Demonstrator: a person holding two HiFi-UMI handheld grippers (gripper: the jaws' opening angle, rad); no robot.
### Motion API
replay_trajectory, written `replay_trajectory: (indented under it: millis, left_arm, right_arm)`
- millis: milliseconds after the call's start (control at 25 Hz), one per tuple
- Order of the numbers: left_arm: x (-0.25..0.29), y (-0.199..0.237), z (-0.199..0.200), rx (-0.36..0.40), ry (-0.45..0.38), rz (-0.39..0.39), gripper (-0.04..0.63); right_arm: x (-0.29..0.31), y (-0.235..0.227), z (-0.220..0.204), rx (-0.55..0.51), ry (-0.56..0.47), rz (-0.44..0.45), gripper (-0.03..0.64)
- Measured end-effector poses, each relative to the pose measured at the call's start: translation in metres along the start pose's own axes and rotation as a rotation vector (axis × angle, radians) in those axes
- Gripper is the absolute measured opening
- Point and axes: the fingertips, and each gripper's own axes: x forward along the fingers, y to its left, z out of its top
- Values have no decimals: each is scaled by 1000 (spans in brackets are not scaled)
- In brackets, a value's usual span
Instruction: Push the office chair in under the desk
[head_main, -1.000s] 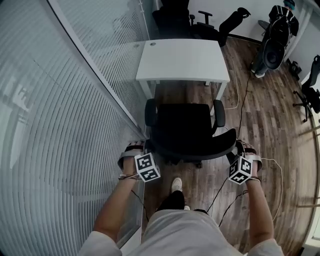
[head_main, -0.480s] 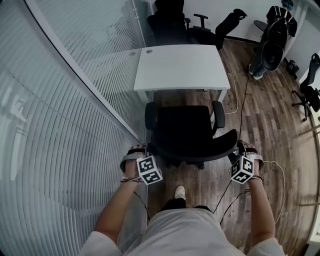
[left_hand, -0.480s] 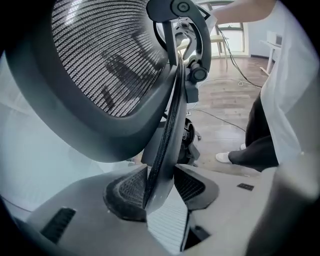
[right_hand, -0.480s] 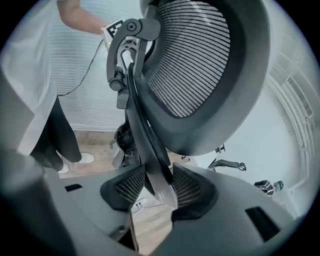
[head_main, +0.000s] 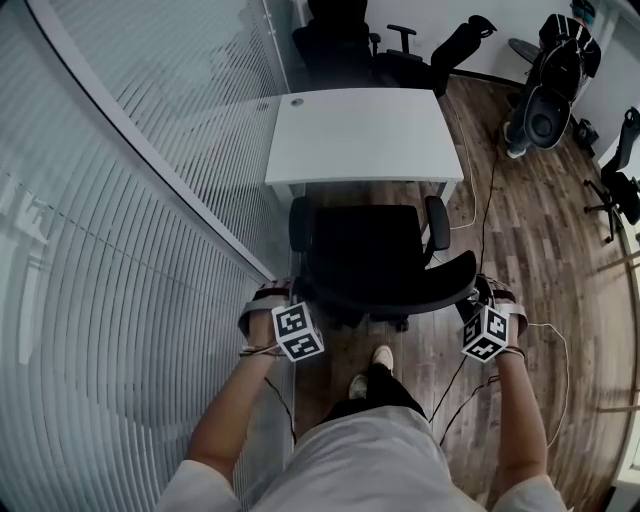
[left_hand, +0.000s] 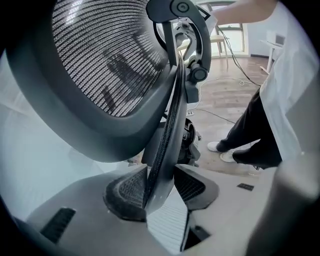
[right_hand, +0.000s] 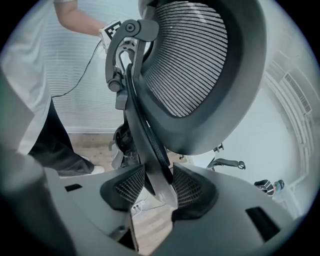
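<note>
1. The office chair (head_main: 375, 250) stands just in front of the desk (head_main: 360, 135), its seat front near the desk's near edge.
2. The left gripper (left_hand: 159, 187) clamps the office chair's left back rim.
3. The right gripper (right_hand: 152, 186) clamps the right back rim.

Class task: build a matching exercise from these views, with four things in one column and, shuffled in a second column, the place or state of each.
Column one
1. white rectangular desk
2. black mesh-backed office chair
3. left gripper
4. wood-plank floor

Column two
A. cables trail across it
B. shut on the chair back's edge
C. stands just beyond the chair
D. between the person and the desk

Pairs: 1-C, 2-D, 3-B, 4-A
</note>
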Motion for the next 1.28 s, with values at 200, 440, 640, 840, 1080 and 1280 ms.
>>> replay_trajectory:
  millis: [200,440,640,840,1080,1280]
  left_arm:
    - [6,14,3,-4,-4,1,187]
    - [15,29,1,-8,-9,-3,187]
    - [24,38,5,-13,-8,-9,187]
    - [31,53,10,-17,-8,1,187]
    - [45,63,16,-17,-19,1,187]
    - [53,84,10,-26,-16,-39,187]
  right_arm:
    - [6,-12,3,12,-2,-3,183]
    - [19,-26,8,11,1,-4,183]
    - [29,-38,6,10,-3,-5,184]
    - [41,-53,7,4,-8,-6,186]
    - [56,-63,2,4,-13,-8,186]
    - [69,-78,13,5,-11,11,186]
